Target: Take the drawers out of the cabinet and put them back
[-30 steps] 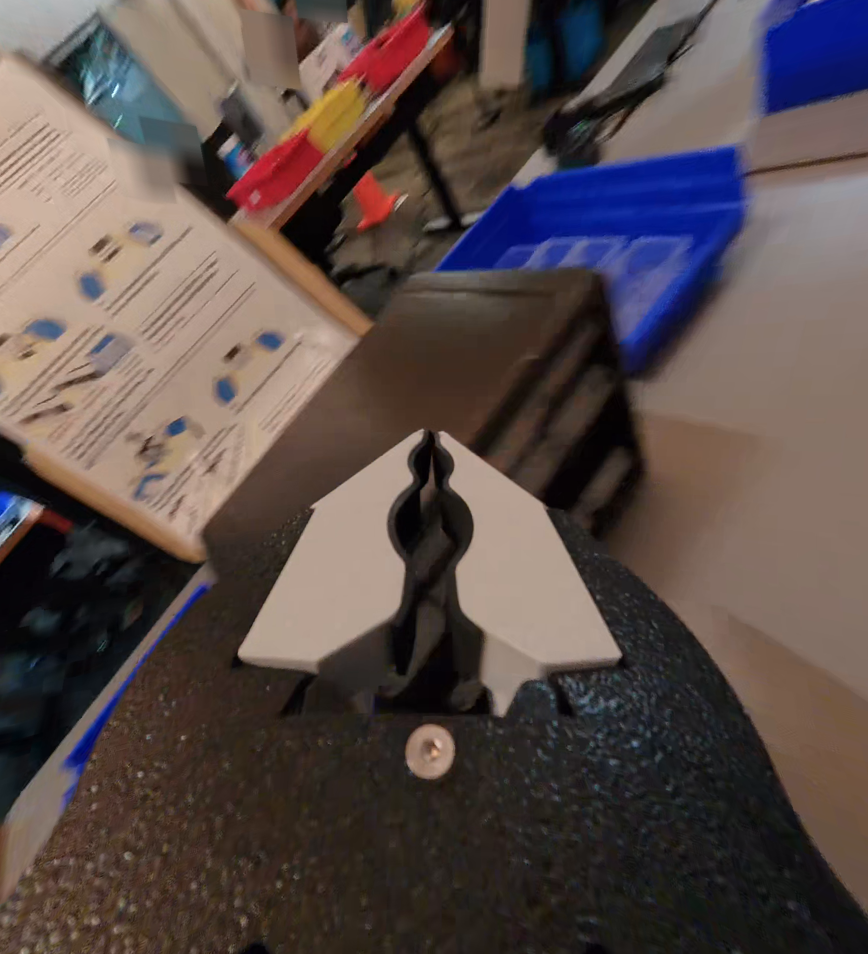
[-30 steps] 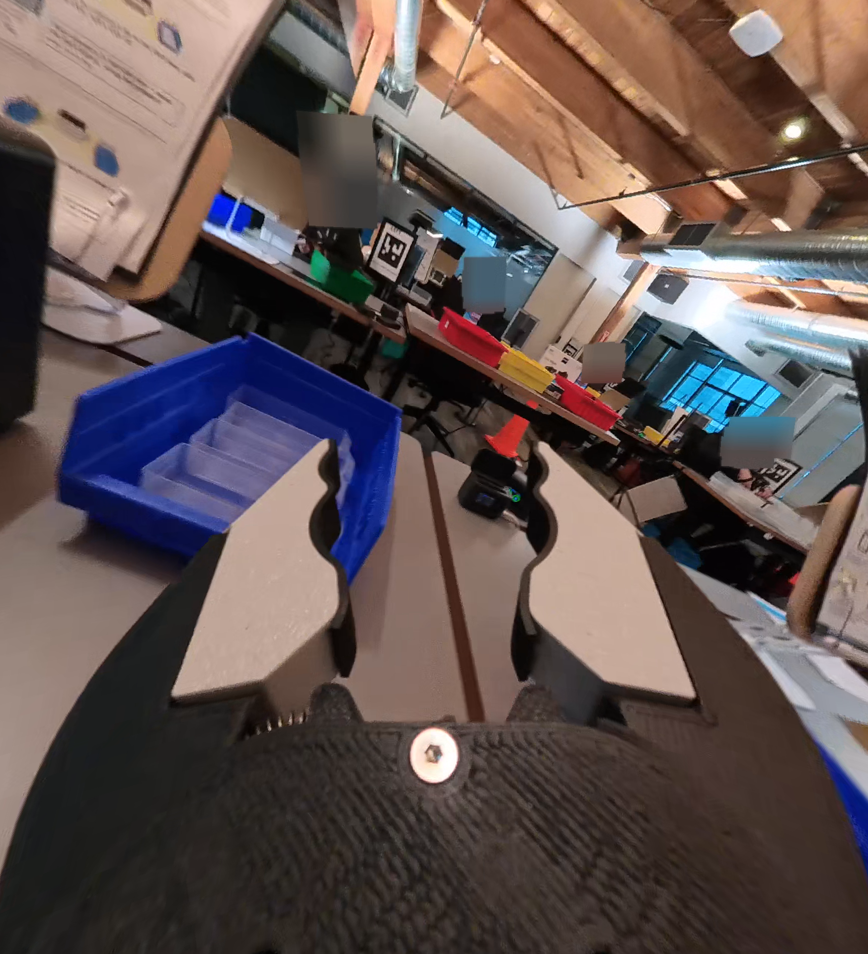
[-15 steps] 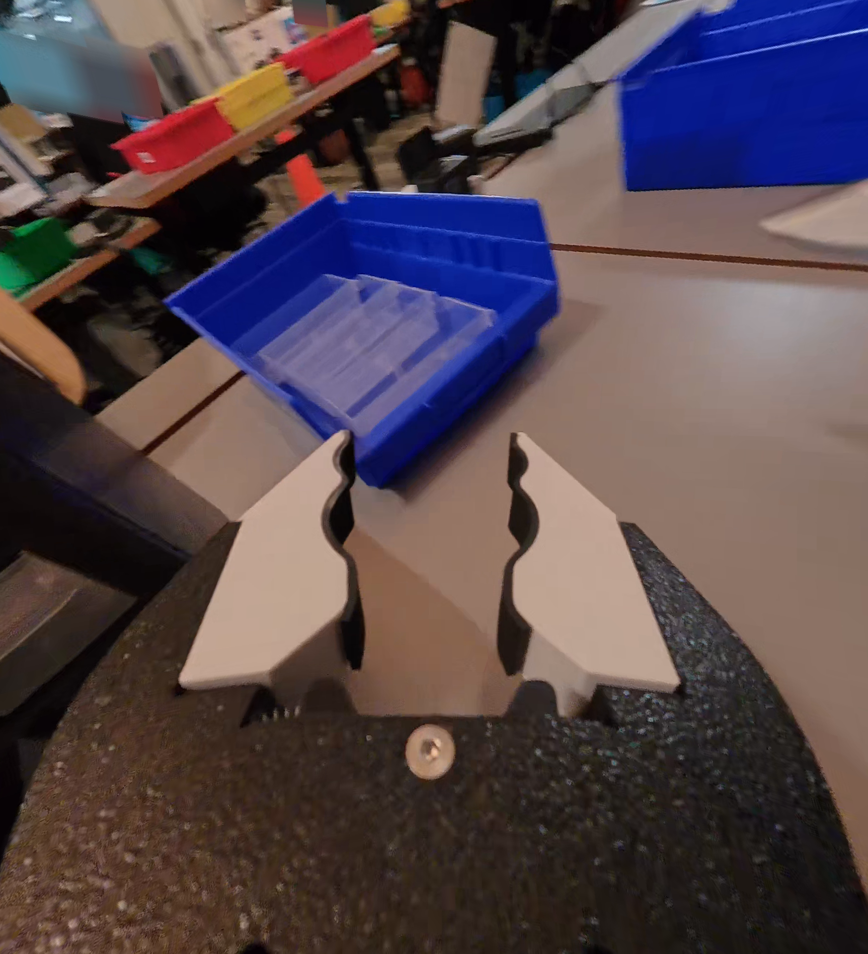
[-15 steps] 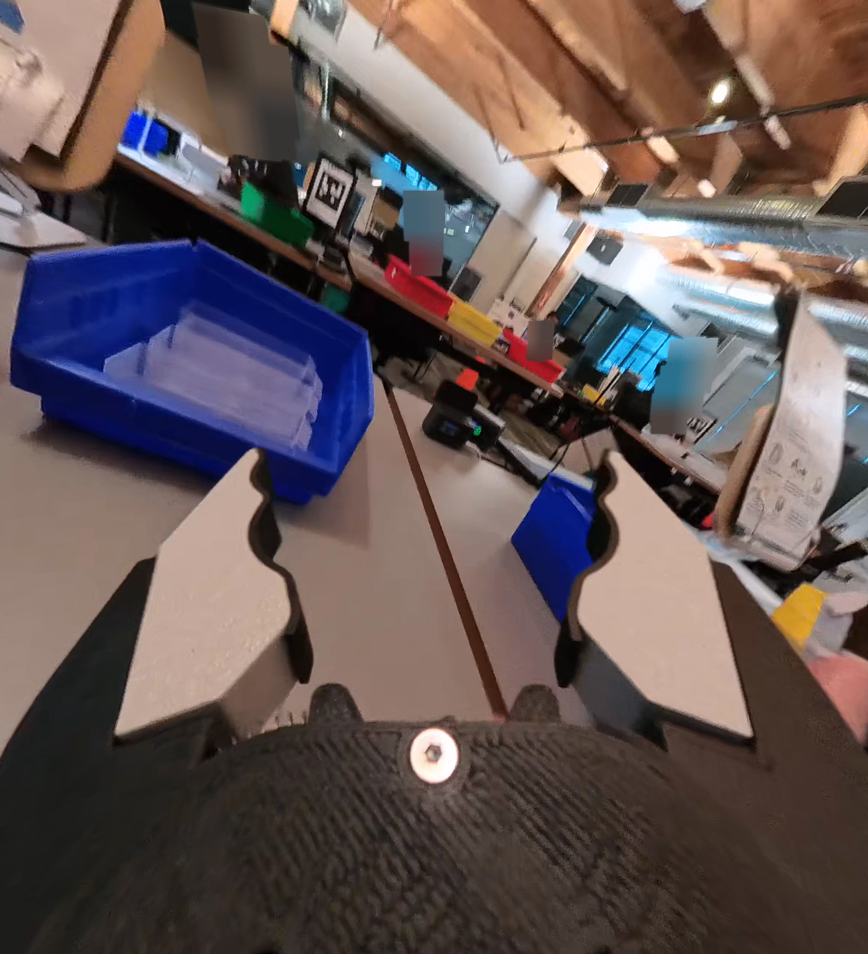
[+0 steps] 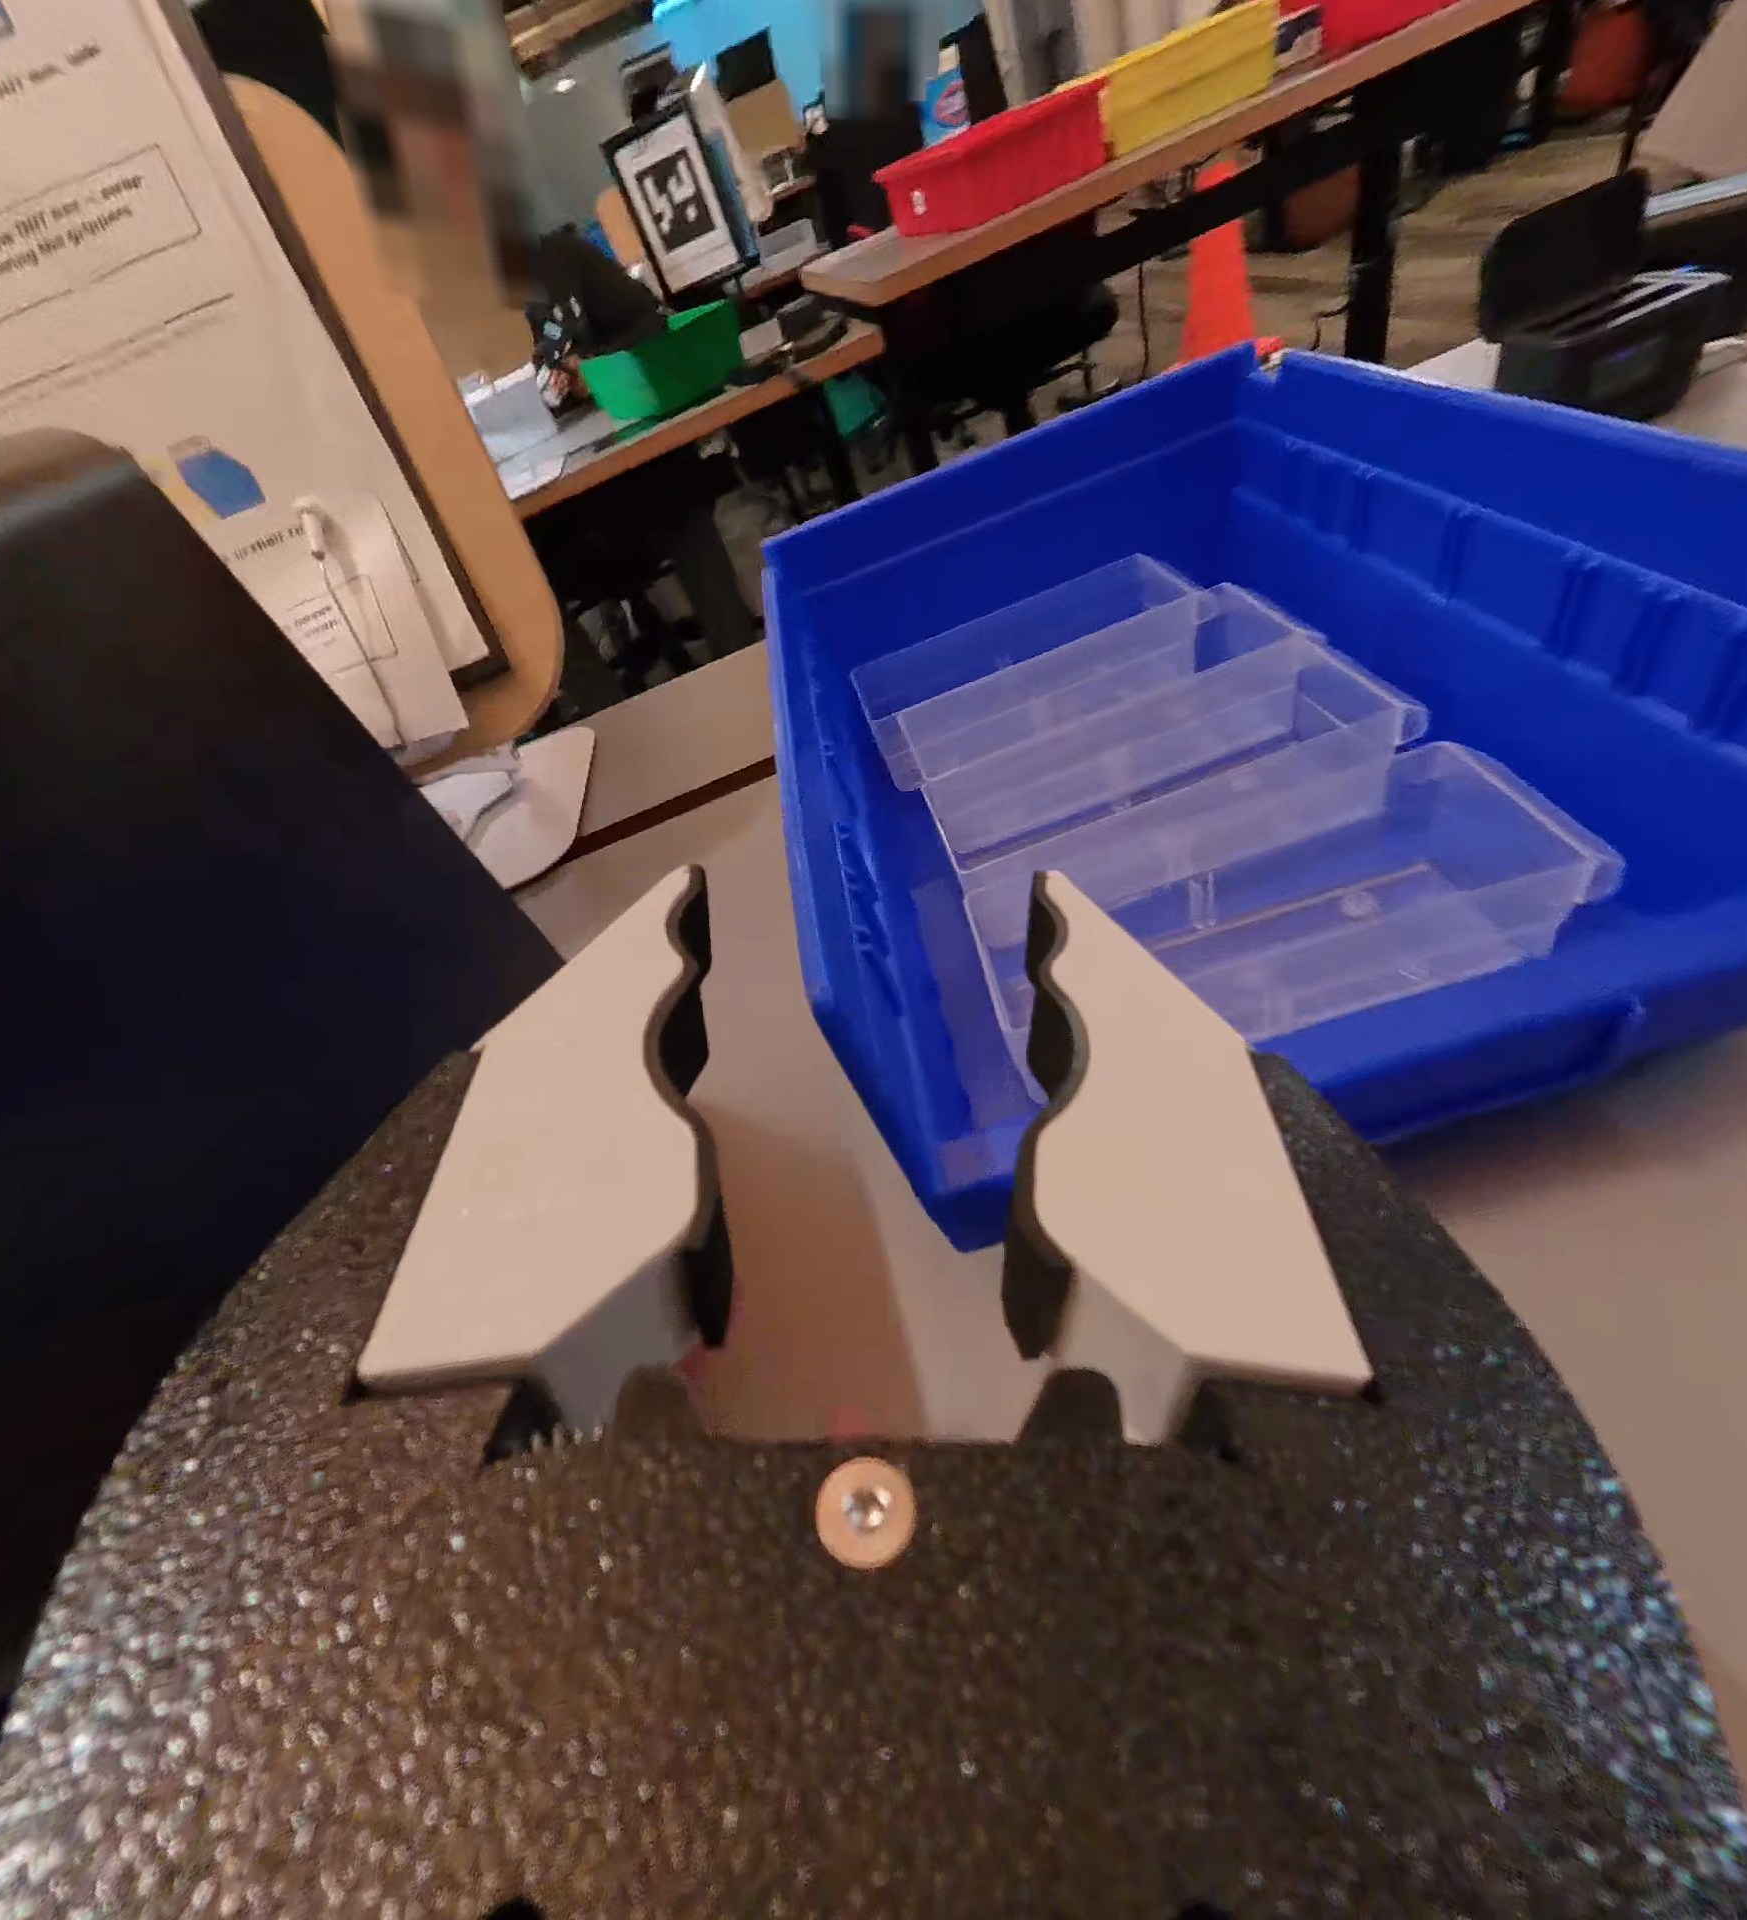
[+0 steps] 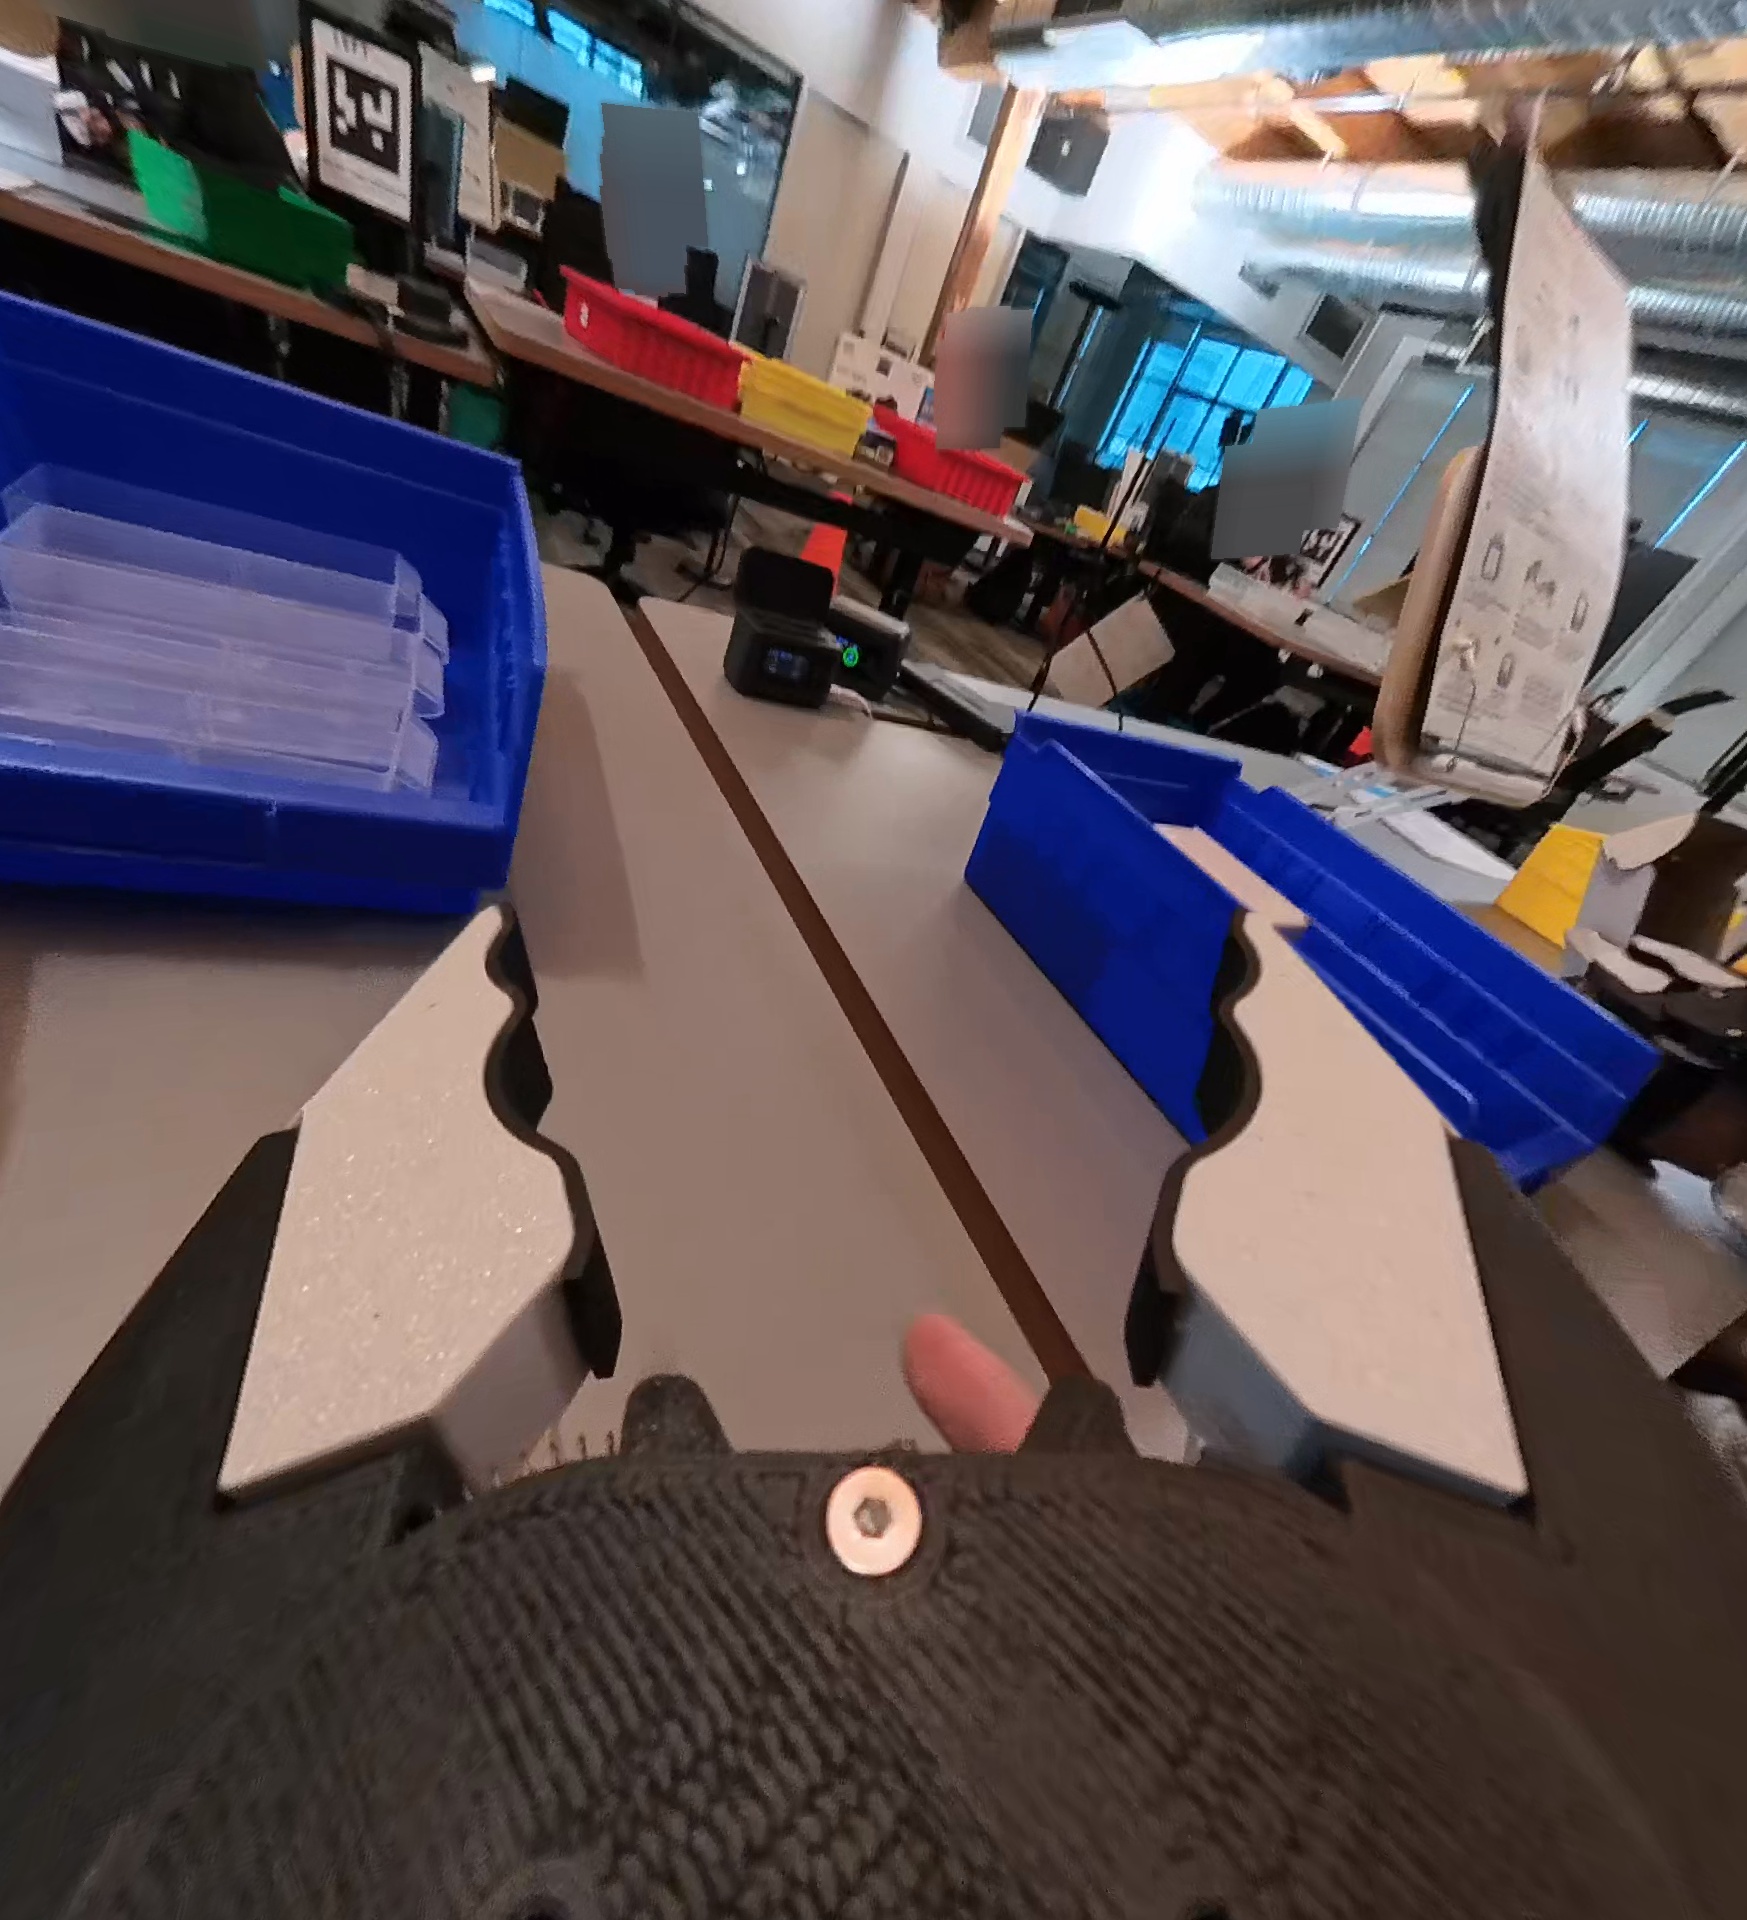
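Observation:
Several clear plastic drawers (image 5: 1201, 800) lie in a blue bin (image 5: 1534, 540) on the grey table; they also show in the right wrist view (image 6: 194, 634) in the same bin (image 6: 225, 831). The black cabinet (image 5: 152, 987) fills the left of the left wrist view; its drawer openings are hidden. My left gripper (image 5: 869, 894) is open and empty, between the cabinet and the bin's near corner. My right gripper (image 6: 874, 930) is wide open and empty over the table seam, to the right of the bin.
A second blue bin (image 6: 1264, 925) lies to the right on the table. A small black device (image 6: 796, 644) sits at the far edge. A poster board (image 5: 121, 343) stands behind the cabinet. A fingertip (image 6: 962, 1382) shows at the right gripper's base.
My left gripper opened, then swung from the cabinet towards the bin of drawers and came closer. My right gripper opened wider and turned right, so the second blue bin came into view.

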Available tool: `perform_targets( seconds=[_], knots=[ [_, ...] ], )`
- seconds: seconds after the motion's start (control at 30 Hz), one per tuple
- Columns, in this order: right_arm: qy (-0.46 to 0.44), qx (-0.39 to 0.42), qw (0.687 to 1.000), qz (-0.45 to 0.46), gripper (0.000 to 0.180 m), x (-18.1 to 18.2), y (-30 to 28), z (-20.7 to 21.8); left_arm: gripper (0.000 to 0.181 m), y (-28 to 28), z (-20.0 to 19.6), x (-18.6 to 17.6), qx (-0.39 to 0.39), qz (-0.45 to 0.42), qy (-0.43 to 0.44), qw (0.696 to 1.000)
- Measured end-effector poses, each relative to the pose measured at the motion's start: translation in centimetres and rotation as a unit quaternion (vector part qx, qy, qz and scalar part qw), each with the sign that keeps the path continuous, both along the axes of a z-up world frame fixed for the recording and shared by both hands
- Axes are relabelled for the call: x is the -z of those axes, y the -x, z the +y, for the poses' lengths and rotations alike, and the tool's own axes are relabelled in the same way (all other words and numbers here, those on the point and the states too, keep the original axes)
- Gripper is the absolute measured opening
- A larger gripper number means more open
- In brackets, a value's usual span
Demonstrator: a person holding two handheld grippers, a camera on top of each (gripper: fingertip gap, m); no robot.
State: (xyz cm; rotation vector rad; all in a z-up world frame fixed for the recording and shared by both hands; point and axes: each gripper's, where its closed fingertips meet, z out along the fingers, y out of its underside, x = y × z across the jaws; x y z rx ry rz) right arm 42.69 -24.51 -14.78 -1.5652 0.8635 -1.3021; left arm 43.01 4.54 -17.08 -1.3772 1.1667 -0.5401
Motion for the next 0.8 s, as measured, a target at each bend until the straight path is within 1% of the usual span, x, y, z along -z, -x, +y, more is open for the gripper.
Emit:
perform_targets(
  seconds=[0.07,0.13,0.17,0.2,0.27,0.43,0.57,0.7,0.8],
  knots=[
    [-0.018,-0.008,1.000,0.015,0.126,0.4,-0.1,0.0,0.054,-0.8,0.6,0.6,-0.017,0.005,0.018,1.000],
    [-0.038,-0.020,0.999,0.018,0.117,0.4,0.0,0.2,0.052,-1.4,1.5,1.1,-0.041,0.008,0.021,0.999],
    [-0.045,-0.021,0.999,0.020,0.116,0.4,0.0,0.2,0.046,-1.7,1.8,1.3,-0.047,0.011,0.021,0.999],
    [-0.050,-0.023,0.998,0.023,0.115,0.4,0.0,0.2,0.027,-1.9,2.0,1.7,-0.048,0.016,0.023,0.998],
    [-0.054,-0.025,0.998,0.026,0.114,0.2,0.0,0.1,0.007,-1.8,2.5,1.6,-0.058,0.004,0.020,0.998],
    [-0.050,-0.031,0.998,0.020,0.112,-1.2,0.6,0.1,0.007,-0.3,0.7,1.5,-0.009,-0.018,0.077,0.997],
    [-0.050,-0.041,0.998,0.006,0.110,-3.1,1.6,0.1,0.010,2.5,-1.2,1.5,0.040,-0.018,0.080,0.996],
    [-0.047,-0.047,0.998,-0.019,0.107,-5.4,2.8,0.2,0.012,7.3,-3.3,1.4,0.115,-0.018,0.069,0.991],
    [-0.052,-0.065,0.996,-0.018,0.106,-5.8,3.4,1.0,0.010,12.2,-3.7,1.3,0.167,-0.020,0.065,0.984]
  ],
)
